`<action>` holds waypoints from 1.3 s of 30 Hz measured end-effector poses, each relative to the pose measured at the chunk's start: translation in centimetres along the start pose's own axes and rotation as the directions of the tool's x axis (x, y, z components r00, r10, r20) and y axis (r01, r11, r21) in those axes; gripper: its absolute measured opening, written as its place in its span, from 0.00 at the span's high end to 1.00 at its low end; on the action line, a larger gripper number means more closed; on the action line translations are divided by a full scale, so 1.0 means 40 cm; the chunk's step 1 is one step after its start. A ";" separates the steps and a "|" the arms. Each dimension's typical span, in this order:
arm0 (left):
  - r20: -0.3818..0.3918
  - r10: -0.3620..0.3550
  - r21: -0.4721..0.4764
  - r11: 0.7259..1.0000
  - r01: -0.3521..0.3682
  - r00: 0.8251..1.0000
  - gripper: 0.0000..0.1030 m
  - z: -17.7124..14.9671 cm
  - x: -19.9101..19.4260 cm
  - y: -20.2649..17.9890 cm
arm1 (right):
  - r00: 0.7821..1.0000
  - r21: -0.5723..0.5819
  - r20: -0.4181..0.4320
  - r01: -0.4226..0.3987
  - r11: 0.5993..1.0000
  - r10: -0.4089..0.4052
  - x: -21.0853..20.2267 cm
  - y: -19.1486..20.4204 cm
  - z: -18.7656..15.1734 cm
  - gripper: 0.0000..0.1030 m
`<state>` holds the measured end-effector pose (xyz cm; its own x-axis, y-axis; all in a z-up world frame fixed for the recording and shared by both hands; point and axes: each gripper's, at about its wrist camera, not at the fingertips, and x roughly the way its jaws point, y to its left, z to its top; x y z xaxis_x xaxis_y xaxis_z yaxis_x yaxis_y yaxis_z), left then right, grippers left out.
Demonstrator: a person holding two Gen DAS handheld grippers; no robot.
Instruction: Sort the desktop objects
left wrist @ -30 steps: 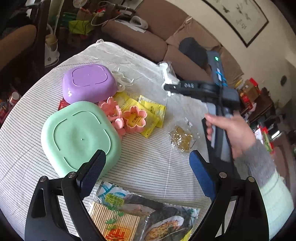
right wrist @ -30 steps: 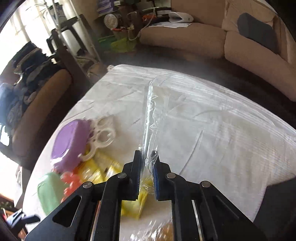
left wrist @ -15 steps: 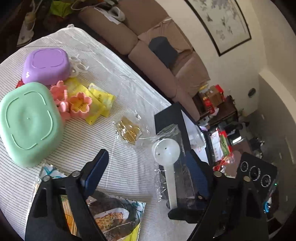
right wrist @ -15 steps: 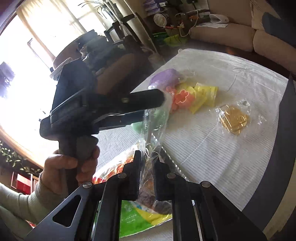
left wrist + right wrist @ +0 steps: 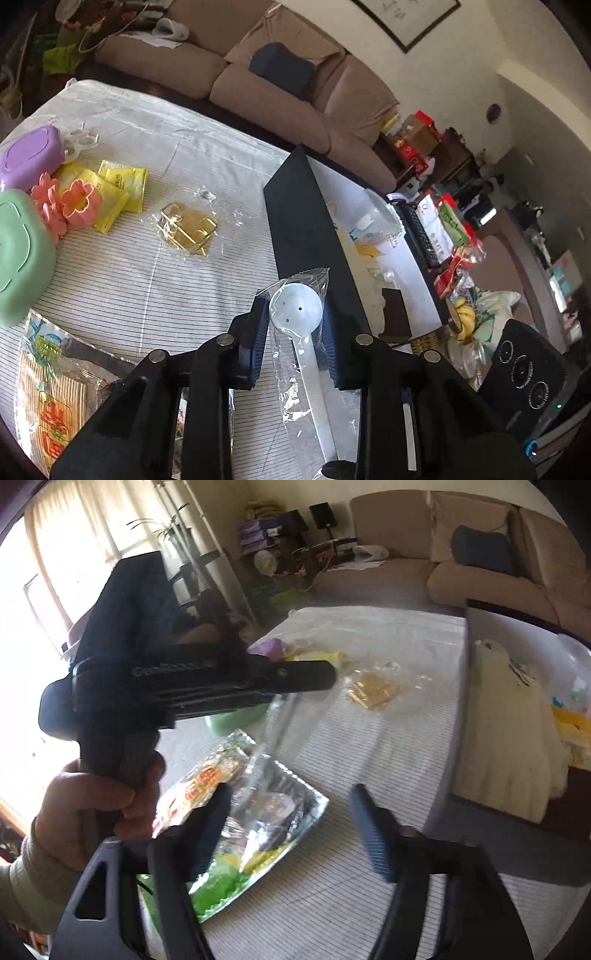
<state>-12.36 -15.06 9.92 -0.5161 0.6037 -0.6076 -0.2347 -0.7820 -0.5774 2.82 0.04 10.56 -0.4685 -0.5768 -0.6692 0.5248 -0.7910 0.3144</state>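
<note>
My left gripper [image 5: 293, 332] is shut on a white plastic spoon in a clear wrapper [image 5: 297, 314], gripping its round head above the table. The same spoon wrapper [image 5: 277, 723] hangs from the left gripper in the right wrist view. My right gripper [image 5: 295, 823] is open and empty just below it. A black box [image 5: 306, 229] with sorted items stands at the table's right side [image 5: 517, 716].
On the striped cloth [image 5: 147, 280] lie a gold-clip packet [image 5: 186, 232], yellow sachets [image 5: 118, 188], pink flower moulds [image 5: 79, 201], a green lidded box [image 5: 18, 258], a purple lidded box [image 5: 29, 157] and a seaweed snack pack [image 5: 51, 398]. A sofa stands behind.
The right gripper let go of the wrapped spoon and opened. The left gripper closed on the spoon's head and now holds it.
</note>
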 end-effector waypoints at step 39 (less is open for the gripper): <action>-0.295 0.327 0.361 0.908 -0.212 0.898 0.33 -0.006 0.679 -0.631 | 0.843 0.323 0.235 0.402 0.857 -0.484 -0.515 -0.502 -0.138 0.20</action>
<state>-20.25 21.09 7.87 -0.2972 0.3319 -0.8953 -0.4013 -0.8942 -0.1983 5.84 28.94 14.31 -0.8159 -0.1513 -0.5581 0.0318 -0.9754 0.2180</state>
